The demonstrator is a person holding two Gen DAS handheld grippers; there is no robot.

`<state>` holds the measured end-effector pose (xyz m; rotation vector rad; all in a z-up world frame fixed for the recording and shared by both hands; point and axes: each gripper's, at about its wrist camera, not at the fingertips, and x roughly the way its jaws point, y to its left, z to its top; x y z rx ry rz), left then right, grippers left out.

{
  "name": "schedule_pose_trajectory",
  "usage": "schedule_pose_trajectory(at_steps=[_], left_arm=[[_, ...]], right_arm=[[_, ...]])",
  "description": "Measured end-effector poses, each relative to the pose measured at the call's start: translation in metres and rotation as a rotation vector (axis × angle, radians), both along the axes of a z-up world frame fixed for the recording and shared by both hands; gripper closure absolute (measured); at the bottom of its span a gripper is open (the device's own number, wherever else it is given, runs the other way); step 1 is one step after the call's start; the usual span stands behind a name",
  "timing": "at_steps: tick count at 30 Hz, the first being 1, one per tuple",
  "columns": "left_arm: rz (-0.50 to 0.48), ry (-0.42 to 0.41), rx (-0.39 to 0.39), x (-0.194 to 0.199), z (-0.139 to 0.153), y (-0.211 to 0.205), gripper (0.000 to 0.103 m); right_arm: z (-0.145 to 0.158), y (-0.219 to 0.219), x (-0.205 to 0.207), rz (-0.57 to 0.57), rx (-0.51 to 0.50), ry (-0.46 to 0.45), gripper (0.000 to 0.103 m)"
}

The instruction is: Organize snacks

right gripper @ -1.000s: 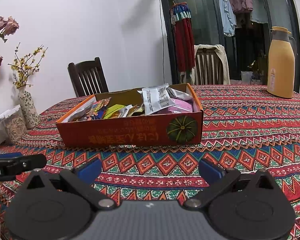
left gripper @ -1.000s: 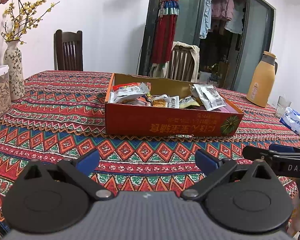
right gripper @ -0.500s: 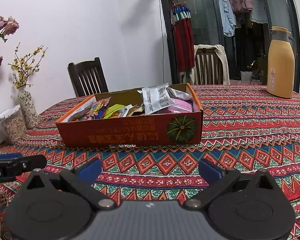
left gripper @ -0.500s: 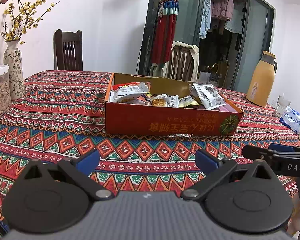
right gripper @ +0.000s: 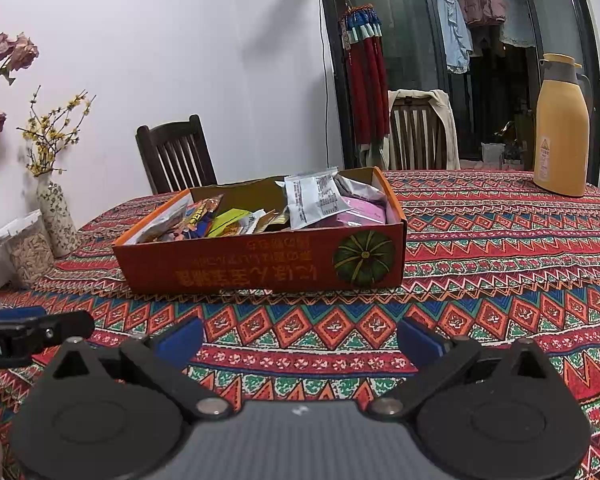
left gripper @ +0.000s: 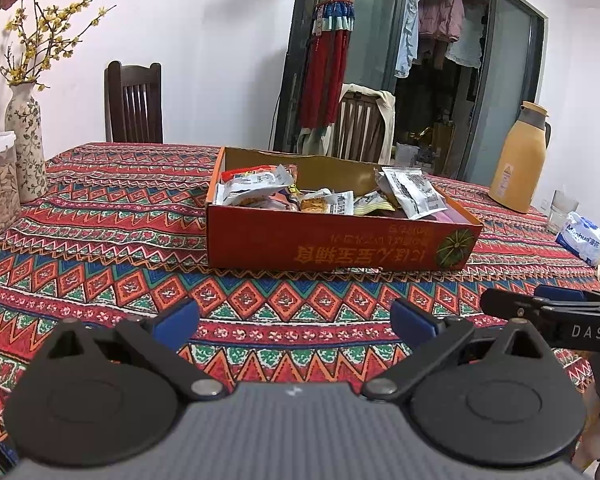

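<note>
The red snack box (left gripper: 340,236) sits mid-worktop at 12 o'clock, packets heaped loosely inside. Left gripper (left gripper: 294,318) and right gripper (right gripper: 298,338) hover released and empty; approach high, pinching one top packet's edge.

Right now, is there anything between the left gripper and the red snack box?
No. In the left wrist view, only bare patterned tablecloth lies between the open left gripper and the red snack box.
</note>
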<state>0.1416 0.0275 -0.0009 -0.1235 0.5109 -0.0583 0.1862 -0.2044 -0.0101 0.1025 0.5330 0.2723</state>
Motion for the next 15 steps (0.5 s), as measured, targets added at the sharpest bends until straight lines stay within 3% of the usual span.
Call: schedule_pose_trajectory(at_steps=[15], left_arm=[[-0.023, -0.012, 0.000, -0.0026, 0.0001, -0.0033, 0.000]], right_arm=[[-0.0001, 0.0002, 0.0000, 0.000, -0.001, 0.002, 0.000]])
